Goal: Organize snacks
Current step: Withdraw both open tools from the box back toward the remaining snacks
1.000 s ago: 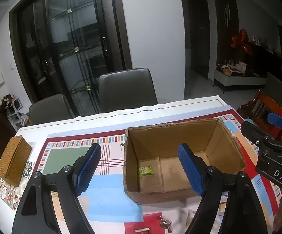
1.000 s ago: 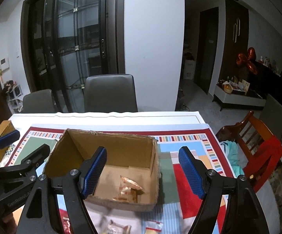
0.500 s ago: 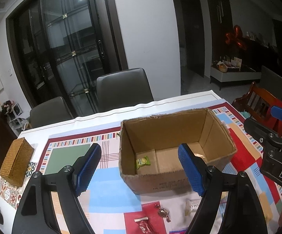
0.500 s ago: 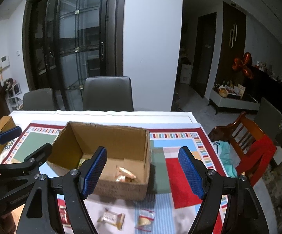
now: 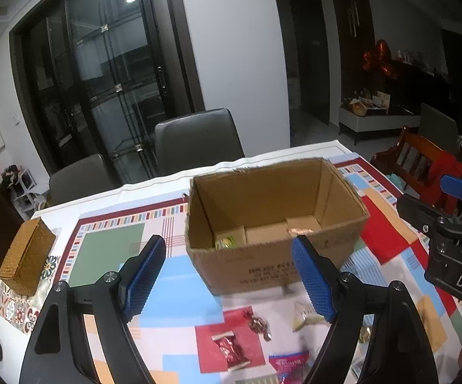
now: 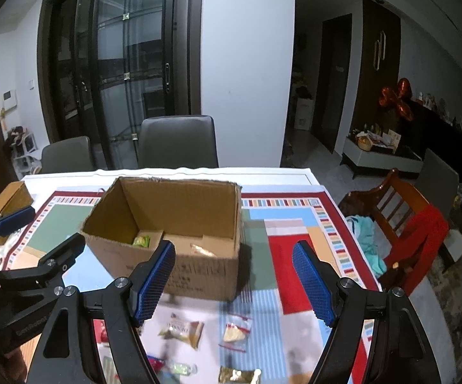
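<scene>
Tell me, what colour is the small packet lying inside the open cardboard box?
The small packet is yellow-green, lying on the floor of the open cardboard box; the right wrist view shows it best.

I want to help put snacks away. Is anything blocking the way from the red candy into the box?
Nothing visible does. The red candy lies on the tablecloth just in front of the box, whose top is open. Only the box's near wall stands between them, so the candy must be lifted over it.
</scene>
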Demonstrator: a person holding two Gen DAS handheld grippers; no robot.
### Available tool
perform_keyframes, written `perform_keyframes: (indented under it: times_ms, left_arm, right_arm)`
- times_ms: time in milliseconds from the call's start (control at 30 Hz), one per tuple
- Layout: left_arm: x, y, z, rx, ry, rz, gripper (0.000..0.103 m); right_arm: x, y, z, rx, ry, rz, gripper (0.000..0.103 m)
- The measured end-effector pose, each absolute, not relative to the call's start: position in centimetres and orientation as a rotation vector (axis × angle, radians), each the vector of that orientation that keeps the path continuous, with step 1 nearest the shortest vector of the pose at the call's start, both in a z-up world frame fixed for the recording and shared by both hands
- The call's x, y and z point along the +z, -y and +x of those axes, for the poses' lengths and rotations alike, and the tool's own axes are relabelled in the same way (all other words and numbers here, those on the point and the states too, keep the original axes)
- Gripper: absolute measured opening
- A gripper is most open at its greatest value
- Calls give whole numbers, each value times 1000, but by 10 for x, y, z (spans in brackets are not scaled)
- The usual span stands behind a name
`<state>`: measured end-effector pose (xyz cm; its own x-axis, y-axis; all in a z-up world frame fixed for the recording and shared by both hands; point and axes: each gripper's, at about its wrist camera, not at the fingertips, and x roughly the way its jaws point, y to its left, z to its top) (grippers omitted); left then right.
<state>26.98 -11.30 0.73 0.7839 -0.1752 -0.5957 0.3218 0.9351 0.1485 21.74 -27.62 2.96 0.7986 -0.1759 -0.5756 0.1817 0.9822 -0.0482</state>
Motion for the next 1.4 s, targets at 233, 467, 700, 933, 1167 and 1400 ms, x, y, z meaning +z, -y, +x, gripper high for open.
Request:
perform_keyframes:
  times_ms: [233, 467, 700, 933, 1167, 1400]
  left_arm:
    - [-8, 113, 248, -292, -636, 262, 81]
    - [-19, 109, 228, -308, -657, 267, 81]
    - [-35, 104, 208, -316, -683, 275, 81]
    - [-50, 100, 195, -328, -705, 271, 81]
    - [-66, 103, 182, -354, -730, 274, 81]
    - [-83, 103, 178, -362, -750, 270, 81]
  right_arm:
    - [18, 275, 194, -186, -623, 11, 77]
    - [1, 272, 173, -186, -650, 11, 77]
    - [-21, 269, 153, -185, -700, 15, 77]
    - [-39, 265, 135, -188, -741, 20, 77]
    - [-61, 259, 122, -178, -802, 20, 77]
    - [-80, 257, 115, -170, -855, 18, 77]
